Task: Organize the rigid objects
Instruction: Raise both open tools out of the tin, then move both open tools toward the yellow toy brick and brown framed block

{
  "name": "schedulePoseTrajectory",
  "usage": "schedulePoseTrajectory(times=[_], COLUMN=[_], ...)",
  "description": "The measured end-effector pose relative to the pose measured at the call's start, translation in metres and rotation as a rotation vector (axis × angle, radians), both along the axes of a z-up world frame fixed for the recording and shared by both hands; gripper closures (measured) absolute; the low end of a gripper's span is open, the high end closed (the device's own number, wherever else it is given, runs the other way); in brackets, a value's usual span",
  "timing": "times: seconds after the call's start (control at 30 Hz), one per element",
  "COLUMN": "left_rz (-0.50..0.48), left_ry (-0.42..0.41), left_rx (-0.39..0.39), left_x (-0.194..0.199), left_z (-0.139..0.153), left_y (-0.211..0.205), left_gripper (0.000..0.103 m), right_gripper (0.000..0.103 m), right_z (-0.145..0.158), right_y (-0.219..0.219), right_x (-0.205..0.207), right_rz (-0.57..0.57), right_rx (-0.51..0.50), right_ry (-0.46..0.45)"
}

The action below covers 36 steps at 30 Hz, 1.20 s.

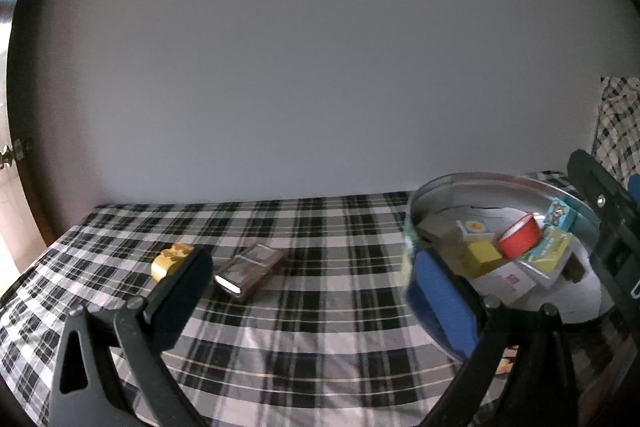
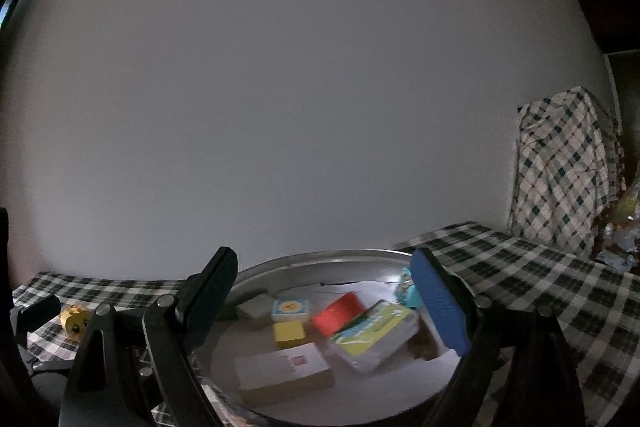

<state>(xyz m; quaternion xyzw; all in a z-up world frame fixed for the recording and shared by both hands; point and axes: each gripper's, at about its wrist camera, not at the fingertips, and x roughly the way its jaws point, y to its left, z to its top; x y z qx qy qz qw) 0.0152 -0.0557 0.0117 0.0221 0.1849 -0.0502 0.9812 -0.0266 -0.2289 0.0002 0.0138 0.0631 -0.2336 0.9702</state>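
Already most of the small hard things sit gathered in the round metal tray, which seems to serve as the collecting place: a red cup on its side, a yellow block, a little box with a sun on it, a white flat box, a green and yellow box leaning on its neighbours, and a teal carton at the far rim; they lie piled loosely rather than in rows, so sorting looks only partly done. Two things remain out on the checked cloth, well apart from the tray: a brown wallet-like case lying flat, and a yellow toy just beside it. The left gripper stands wide open and empty, with the yellow toy partly hidden behind its left finger and the case lying ahead between the fingers, though beyond their tips; likely that case is next to be fetched. The right gripper is likewise spread wide with nothing held, facing over the tray, whose contents show between its fingers.
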Motion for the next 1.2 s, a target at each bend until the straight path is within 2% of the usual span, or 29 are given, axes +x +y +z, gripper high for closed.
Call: schedulePoseTrajectory(times=[0.43, 0.67, 0.83, 1.0, 1.2], left_rz=[0.085, 0.148, 0.123, 0.094, 0.067], left_ry=[0.039, 0.113, 0.209, 0.289, 0.339], left_rx=[-0.011, -0.009, -0.015, -0.044, 0.0], left_x=[0.028, 0.057, 0.084, 0.105, 0.125], left_z=[-0.007, -0.016, -0.026, -0.035, -0.043], left_y=[0.058, 0.099, 0.125, 0.144, 0.138], left_gripper=[0.0, 0.0, 0.001, 0.005, 0.006], right_gripper=[0.013, 0.013, 0.013, 0.013, 0.013], right_z=[-0.009, -0.016, -0.021, -0.024, -0.025], right_y=[0.036, 0.061, 0.076, 0.091, 0.092], right_x=[0.036, 0.059, 0.073, 0.079, 0.082], right_rz=[0.082, 0.138, 0.172, 0.206, 0.231], right_rx=[0.034, 0.042, 0.039, 0.017, 0.016], right_ry=[0.055, 0.108, 0.155, 0.188, 0.198])
